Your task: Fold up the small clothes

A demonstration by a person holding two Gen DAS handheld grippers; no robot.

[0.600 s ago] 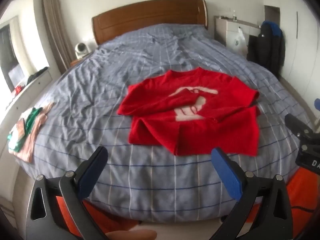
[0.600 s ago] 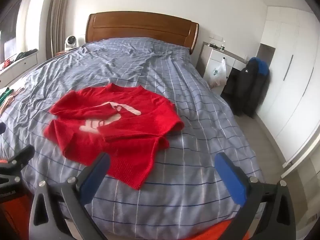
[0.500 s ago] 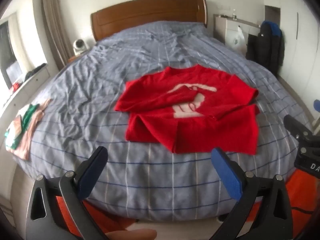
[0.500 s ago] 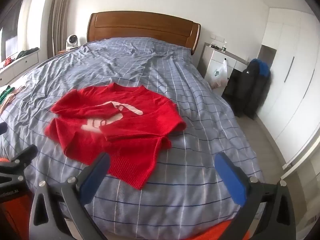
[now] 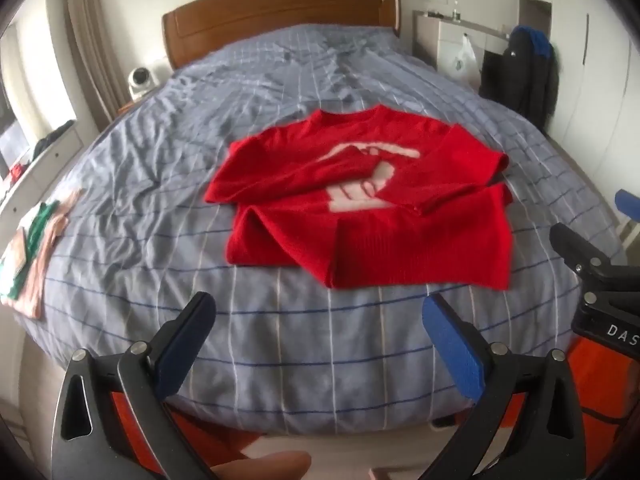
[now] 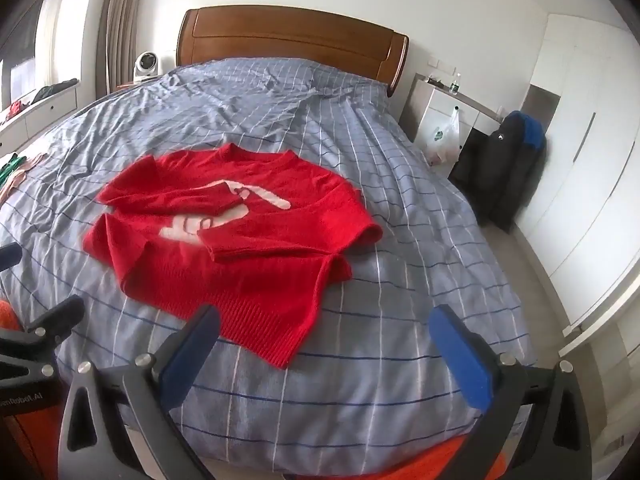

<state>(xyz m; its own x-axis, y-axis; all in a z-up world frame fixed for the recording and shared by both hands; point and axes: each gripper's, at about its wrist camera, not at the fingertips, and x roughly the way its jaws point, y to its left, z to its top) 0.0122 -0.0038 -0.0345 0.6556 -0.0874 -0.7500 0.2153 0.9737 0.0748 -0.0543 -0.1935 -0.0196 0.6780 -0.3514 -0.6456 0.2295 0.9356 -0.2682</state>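
A red sweater (image 5: 372, 208) with a white hand print lies flat on the bed, both sleeves folded across its front; the right wrist view shows the sweater (image 6: 232, 240) from the other side. My left gripper (image 5: 318, 320) stands open above the bed's near edge, short of the sweater's hem, with nothing between its blue pads. My right gripper (image 6: 326, 332) is open too, its left pad (image 6: 192, 356) over the sweater's near corner without touching it. At the right edge of the left wrist view the right gripper (image 5: 592, 264) shows as a black frame.
The bed (image 5: 280, 344) has a blue checked cover and a wooden headboard (image 6: 288, 44). A small stack of folded clothes (image 5: 28, 248) lies at the bed's left edge. A white nightstand (image 6: 448, 120) and a dark jacket (image 6: 504, 168) stand to the right of the bed.
Both grippers have moved forward toward the bed, so the sweater looks larger and nearer. Both stayed open. The sweater has not moved.
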